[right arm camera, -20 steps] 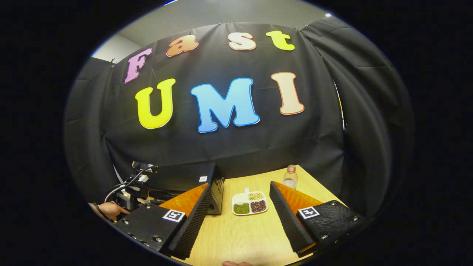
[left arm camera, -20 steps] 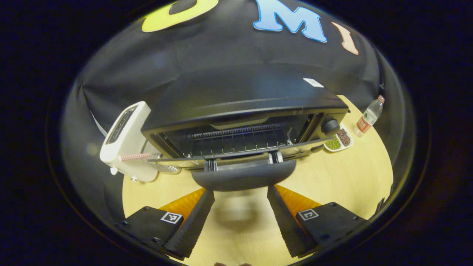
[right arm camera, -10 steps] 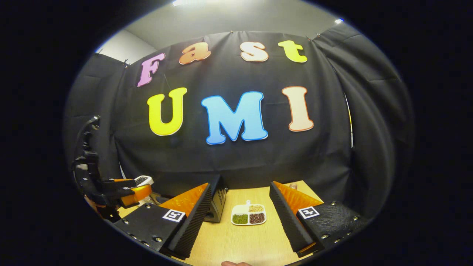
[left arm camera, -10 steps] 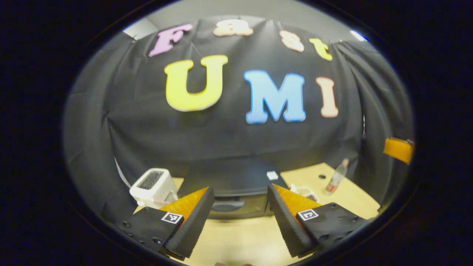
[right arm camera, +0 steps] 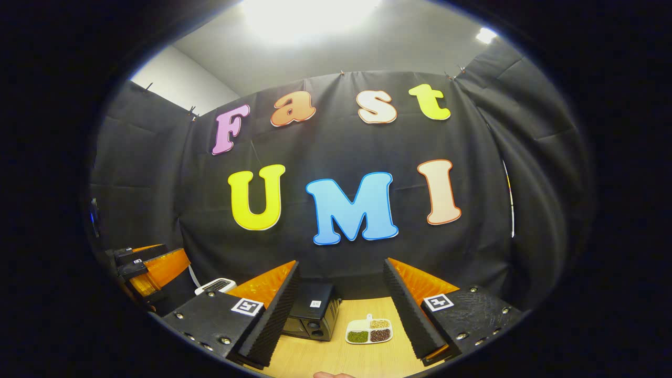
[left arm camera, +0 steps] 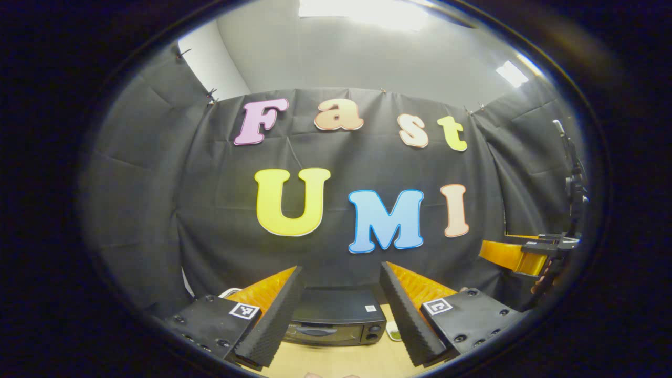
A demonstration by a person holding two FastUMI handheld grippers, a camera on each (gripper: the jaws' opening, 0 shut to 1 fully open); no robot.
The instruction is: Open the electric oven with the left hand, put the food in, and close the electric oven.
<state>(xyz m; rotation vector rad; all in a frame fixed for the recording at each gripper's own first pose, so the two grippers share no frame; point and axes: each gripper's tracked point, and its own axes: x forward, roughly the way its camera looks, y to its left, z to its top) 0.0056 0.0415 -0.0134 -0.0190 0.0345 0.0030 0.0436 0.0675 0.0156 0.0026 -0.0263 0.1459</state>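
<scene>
The black electric oven (left arm camera: 336, 321) stands far off and low on the wooden table, its door up against its front. In the right gripper view the oven (right arm camera: 311, 314) sits left of a white divided dish (right arm camera: 369, 332) of green, brown and tan beans. My left gripper (left arm camera: 341, 269) is raised well back from the oven, open and empty. My right gripper (right arm camera: 341, 262) is also open and empty, high above the table. The other gripper (left arm camera: 527, 255) shows at the right edge of the left gripper view, and the left one (right arm camera: 153, 269) at the left edge of the right gripper view.
A white toaster (right arm camera: 215, 286) stands left of the oven, and its corner (left arm camera: 229, 292) peeks past my left finger. The wooden table (right arm camera: 336, 357) has bare room in front of the oven. Black cloth walls close the booth behind and at both sides.
The oven door, open at my left fingertips a second ago, is now shut. Both grippers have drawn back and up, so the oven and dish look small and low.
</scene>
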